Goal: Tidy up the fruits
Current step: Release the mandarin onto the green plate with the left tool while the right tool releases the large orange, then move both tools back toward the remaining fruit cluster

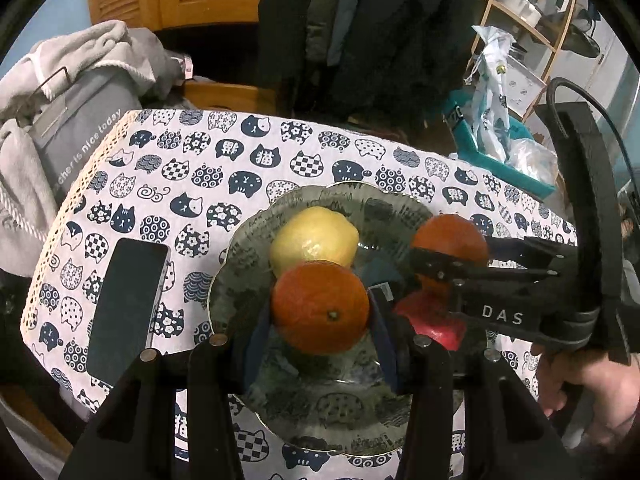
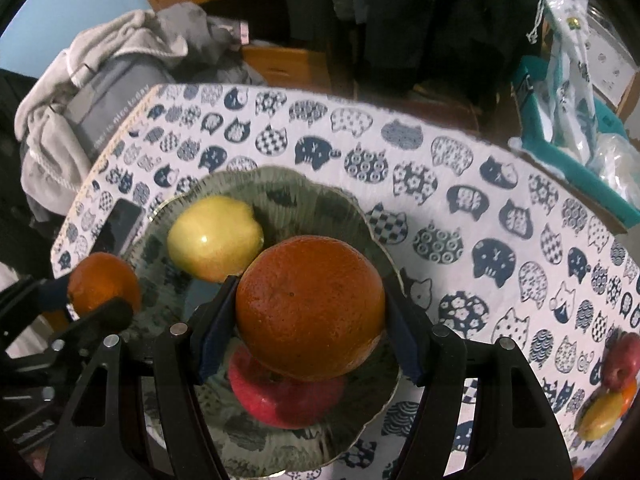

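Observation:
A clear glass plate [image 1: 320,408] with a wavy rim sits on the cat-print tablecloth. On it lie a yellow lemon-like fruit [image 1: 314,236] and a red apple [image 1: 434,322]. My left gripper [image 1: 320,312] is shut on a small orange [image 1: 320,300] over the plate's middle, just in front of the yellow fruit. My right gripper [image 2: 312,300] is shut on a larger orange [image 2: 310,306], which hangs over the red apple [image 2: 280,400] and hides part of it. The right wrist view also shows the left gripper [image 2: 96,300] and its orange [image 2: 104,282] at the plate's [image 2: 312,200] left side.
A dark phone [image 1: 126,308] lies left of the plate. More fruit, a red apple [image 2: 622,356] and a yellow one [image 2: 602,408], lies at the cloth's right edge. A teal bin [image 1: 500,160] with plastic bags stands beyond the far right corner, and grey clothes are piled at the left.

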Available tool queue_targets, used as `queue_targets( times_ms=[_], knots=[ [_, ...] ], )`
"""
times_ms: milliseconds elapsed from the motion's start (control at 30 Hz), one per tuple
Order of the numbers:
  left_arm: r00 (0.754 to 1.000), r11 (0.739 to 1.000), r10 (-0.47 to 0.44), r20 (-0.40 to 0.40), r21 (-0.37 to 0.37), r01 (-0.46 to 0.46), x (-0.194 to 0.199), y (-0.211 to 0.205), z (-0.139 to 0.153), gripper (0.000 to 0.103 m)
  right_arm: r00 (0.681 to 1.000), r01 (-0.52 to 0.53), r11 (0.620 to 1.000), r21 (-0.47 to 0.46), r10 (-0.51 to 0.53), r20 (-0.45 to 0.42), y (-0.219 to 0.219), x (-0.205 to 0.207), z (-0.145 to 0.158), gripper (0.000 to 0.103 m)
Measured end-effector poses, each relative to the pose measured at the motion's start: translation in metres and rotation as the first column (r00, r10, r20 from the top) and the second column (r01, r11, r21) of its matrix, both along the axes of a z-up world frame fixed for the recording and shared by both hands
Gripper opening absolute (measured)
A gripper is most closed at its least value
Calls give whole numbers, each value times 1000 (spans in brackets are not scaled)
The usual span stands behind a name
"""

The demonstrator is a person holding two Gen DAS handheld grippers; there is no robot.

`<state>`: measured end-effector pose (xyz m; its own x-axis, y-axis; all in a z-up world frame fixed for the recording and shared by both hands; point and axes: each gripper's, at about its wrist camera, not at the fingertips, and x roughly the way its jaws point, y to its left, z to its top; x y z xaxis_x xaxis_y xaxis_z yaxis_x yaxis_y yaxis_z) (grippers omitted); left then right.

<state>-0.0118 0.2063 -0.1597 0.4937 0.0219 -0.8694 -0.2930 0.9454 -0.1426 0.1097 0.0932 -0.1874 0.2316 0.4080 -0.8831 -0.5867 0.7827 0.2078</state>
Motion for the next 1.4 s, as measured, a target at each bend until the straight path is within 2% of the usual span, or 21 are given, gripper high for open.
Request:
queue_targets(
  times_ms=[200, 333, 500, 600, 633, 767, 1000, 1233, 1400],
  knots=[
    [1000, 1000, 3, -15, -3, -3, 1, 1, -5, 49, 999, 26, 999, 23, -25, -41, -2, 6, -7, 71],
    [999, 999, 12, -46, -36, -13, 2, 5, -13, 49, 997, 41, 999, 26, -39, -60, -4, 7, -9, 71],
    [997, 998, 33, -68, -43, -36, 2, 8, -19, 49, 998, 46, 999, 29, -44, -54, -6, 6, -5, 71],
    [997, 999, 36, -69, -25, -38, 2, 7, -17, 58, 998, 52, 998, 39, -50, -48, -8, 6, 1, 71],
    [997, 999, 39, -71, -20, -41, 2, 8, -16, 61, 998, 53, 998, 41, -52, -45, -9, 6, 3, 71],
    [996, 999, 40, -85, -21, -42, 2, 7, -16, 61, 998, 65, 996, 55, -63, -32, -14, 4, 14, 72],
    [998, 1000, 4, -64, 6, -4, 3, -8, -5, 65, 994, 107, 992, 67, -108, 4, -34, 1, 40, 74],
    [997, 998, -65, -29, 17, 65, 8, -36, 15, 73, 986, 135, 988, 79, -142, 85, -64, -7, 74, 76],
    [993, 993, -118, -7, 21, 118, 11, -58, 28, 73, 979, 153, 985, 79, -162, 124, -87, -15, 92, 78]
  ],
)
